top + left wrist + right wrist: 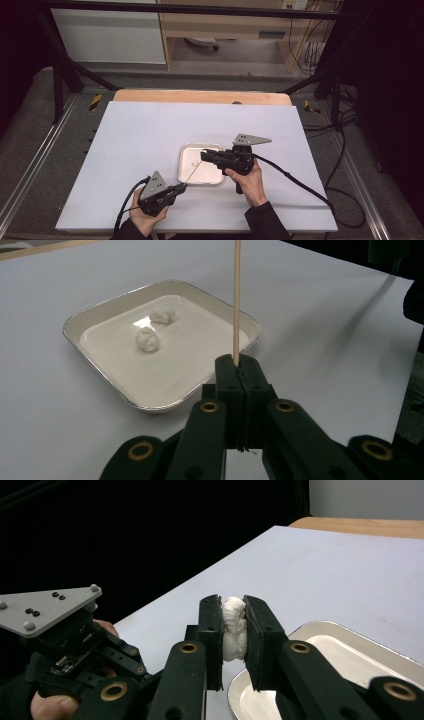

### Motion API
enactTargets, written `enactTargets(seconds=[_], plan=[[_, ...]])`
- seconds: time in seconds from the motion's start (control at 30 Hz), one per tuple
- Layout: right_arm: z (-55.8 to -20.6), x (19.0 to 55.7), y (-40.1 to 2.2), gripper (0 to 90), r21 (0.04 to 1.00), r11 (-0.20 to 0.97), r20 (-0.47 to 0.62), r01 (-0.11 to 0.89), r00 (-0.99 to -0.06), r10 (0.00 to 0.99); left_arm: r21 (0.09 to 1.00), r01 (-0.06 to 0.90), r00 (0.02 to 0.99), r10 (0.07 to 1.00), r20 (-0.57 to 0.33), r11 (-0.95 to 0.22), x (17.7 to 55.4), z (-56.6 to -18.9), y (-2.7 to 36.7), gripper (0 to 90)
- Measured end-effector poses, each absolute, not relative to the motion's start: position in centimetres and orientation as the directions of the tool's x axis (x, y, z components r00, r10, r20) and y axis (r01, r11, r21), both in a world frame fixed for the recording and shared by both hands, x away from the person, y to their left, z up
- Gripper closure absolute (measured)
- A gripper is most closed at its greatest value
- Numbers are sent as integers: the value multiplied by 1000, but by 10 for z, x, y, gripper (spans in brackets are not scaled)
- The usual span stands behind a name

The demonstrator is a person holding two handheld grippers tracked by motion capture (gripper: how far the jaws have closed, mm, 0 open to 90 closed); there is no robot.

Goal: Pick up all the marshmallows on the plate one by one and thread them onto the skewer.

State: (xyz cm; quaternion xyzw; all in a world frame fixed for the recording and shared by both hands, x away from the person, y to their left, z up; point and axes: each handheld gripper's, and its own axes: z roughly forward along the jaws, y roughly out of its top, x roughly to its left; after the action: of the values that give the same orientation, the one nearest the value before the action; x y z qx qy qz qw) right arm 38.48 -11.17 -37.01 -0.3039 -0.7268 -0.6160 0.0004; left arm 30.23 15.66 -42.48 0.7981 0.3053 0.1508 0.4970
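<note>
A white square tray [200,146] lies in the middle of the white table. In the left gripper view two white dough-like lumps [147,339] [162,315] rest in the tray [107,371]. My left gripper [242,365] is shut on a thin wooden skewer [236,300] that points straight out from its jaws. From above, the skewer [192,172] slants from the left gripper [181,187] up over the tray toward the right gripper [204,155]. My right gripper [232,602] is shut on a third white lump [233,635], squeezed between its pads above the tray's near edge [320,627].
The white table sheet [150,130] has bare room all around the tray. A wooden edge [200,96] runs along its far side. Black cables [300,185] trail from the right gripper across the table's right part. Metal frame legs [60,80] stand beyond the table.
</note>
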Motion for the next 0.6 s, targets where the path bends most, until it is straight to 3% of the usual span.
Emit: enactTargets(seconds=[0.6], plan=[[-371,378,-103,814,907,68,350,416,-834,425,887,322,762,646,-36,-331,300,-425,155,890]])
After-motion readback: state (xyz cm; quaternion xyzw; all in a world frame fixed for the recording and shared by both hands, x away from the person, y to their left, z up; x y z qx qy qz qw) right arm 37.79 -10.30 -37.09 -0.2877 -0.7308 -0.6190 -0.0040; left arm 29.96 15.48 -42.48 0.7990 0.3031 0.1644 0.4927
